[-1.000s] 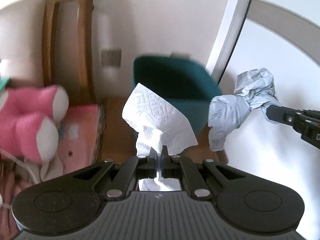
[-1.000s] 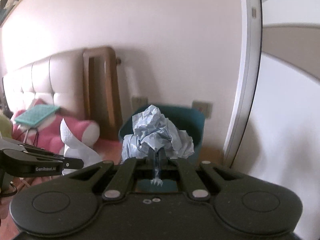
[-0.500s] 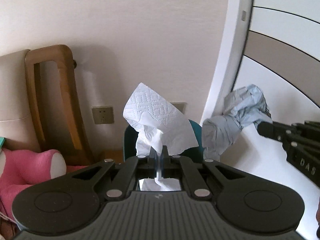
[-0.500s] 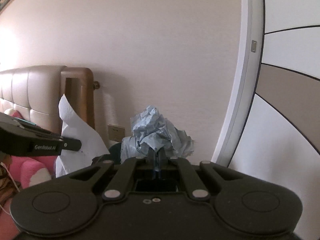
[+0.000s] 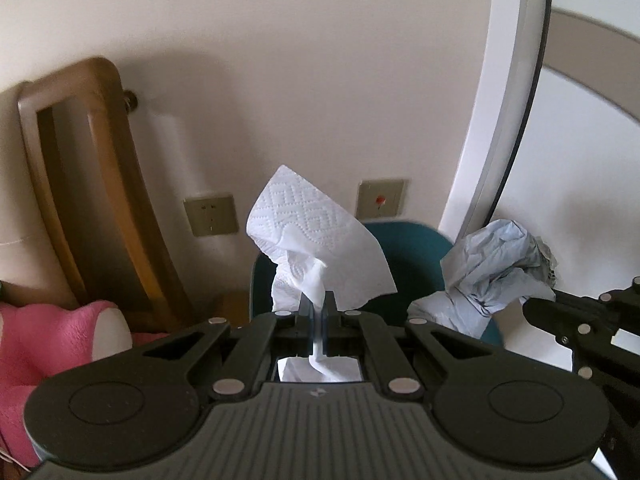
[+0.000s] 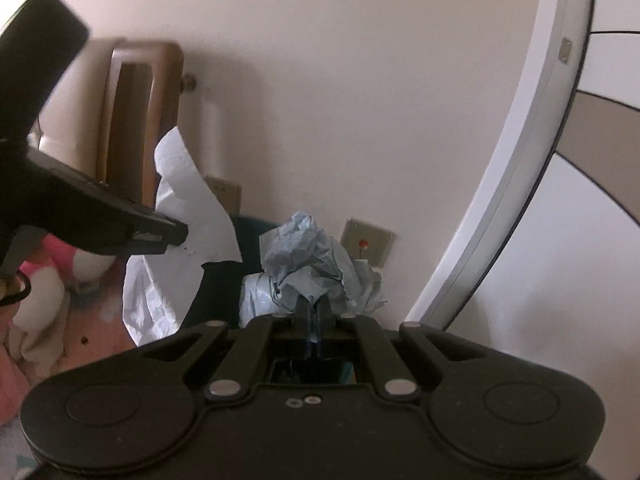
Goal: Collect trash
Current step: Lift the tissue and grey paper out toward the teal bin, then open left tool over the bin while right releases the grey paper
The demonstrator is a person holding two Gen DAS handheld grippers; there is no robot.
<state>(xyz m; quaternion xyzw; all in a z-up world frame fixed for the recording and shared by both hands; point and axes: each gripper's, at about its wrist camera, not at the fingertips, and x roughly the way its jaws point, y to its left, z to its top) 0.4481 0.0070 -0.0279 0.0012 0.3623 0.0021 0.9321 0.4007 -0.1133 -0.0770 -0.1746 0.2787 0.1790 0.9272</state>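
My left gripper [image 5: 318,300] is shut on a white embossed paper tissue [image 5: 316,240], which sticks up from between the jaws. In the right wrist view the same tissue [image 6: 188,216] hangs from the left gripper [image 6: 180,234] at the left. My right gripper [image 6: 314,306] is shut on a crumpled blue-grey paper wad [image 6: 312,264]; the left wrist view shows that wad [image 5: 492,276] at the right, held by the right gripper [image 5: 528,306]. A teal bin [image 5: 412,248] stands on the floor by the wall, just behind both pieces of trash.
A wooden headboard post [image 5: 84,184] stands at the left, with a pink and white plush toy [image 5: 44,344] below it. Two wall plates [image 5: 210,216] sit on the cream wall. A white curved door frame [image 5: 504,128] rises at the right.
Both grippers have swung across the room toward the teal bin, each still holding its paper. The bin sank out of sight half a second ago and shows again behind the trash.
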